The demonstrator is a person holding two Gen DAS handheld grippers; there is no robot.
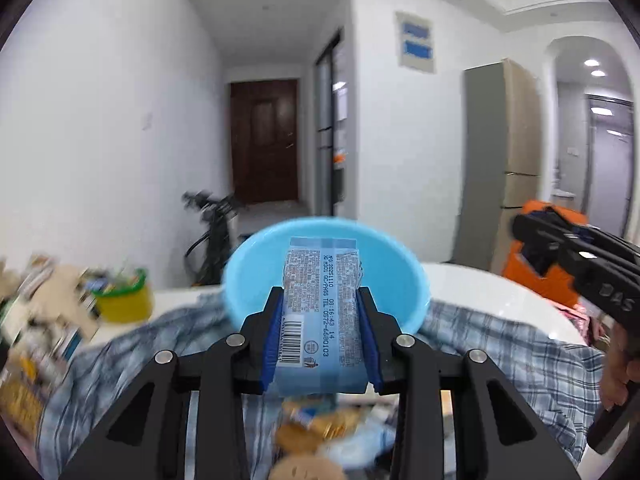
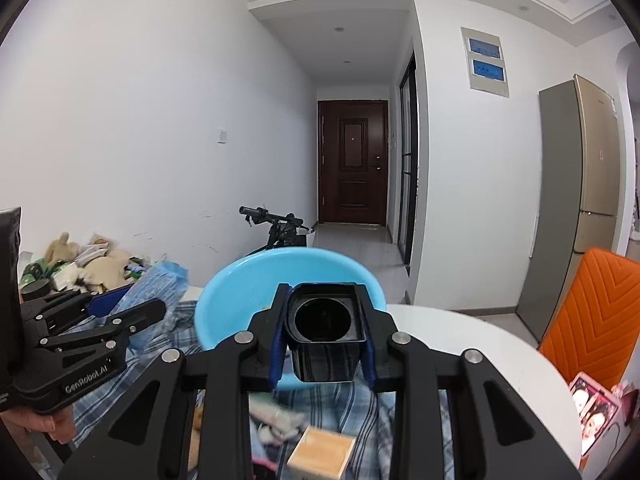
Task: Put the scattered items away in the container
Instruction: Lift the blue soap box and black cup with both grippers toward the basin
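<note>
A person clearing a cluttered white table (image 2: 472, 344) carries two items at once toward a light blue basin (image 1: 400, 276), the container that sits tilted on a rumpled blue plaid cloth (image 1: 500, 344) just ahead of both tools. The left gripper (image 1: 323, 308) has its jaws closed tight on a pale blue snack packet (image 1: 320, 320), held lengthwise with its printed back and barcode facing up, so the pads bear on the long edges and the free end points straight at the basin's mouth. The right gripper (image 2: 322, 312) is clamped on a black square-sided cup (image 2: 324, 328), gripped across its flat walls with the open mouth facing forward, a hold that likely keeps the smooth casing from twisting. Both tools are angled slightly downward at the bowl, which suggests a release over its rim comes next; neither item has reached it yet. More strays wait on the cloth below, among them round biscuits (image 1: 304, 436) and a small tan box (image 2: 320, 456), while a heap of soft toys and wrappers (image 2: 88, 260) lies at the table's far left. An orange chair (image 2: 592, 308) stands at the right edge, a parked bicycle (image 2: 276, 228) beyond the table
</note>
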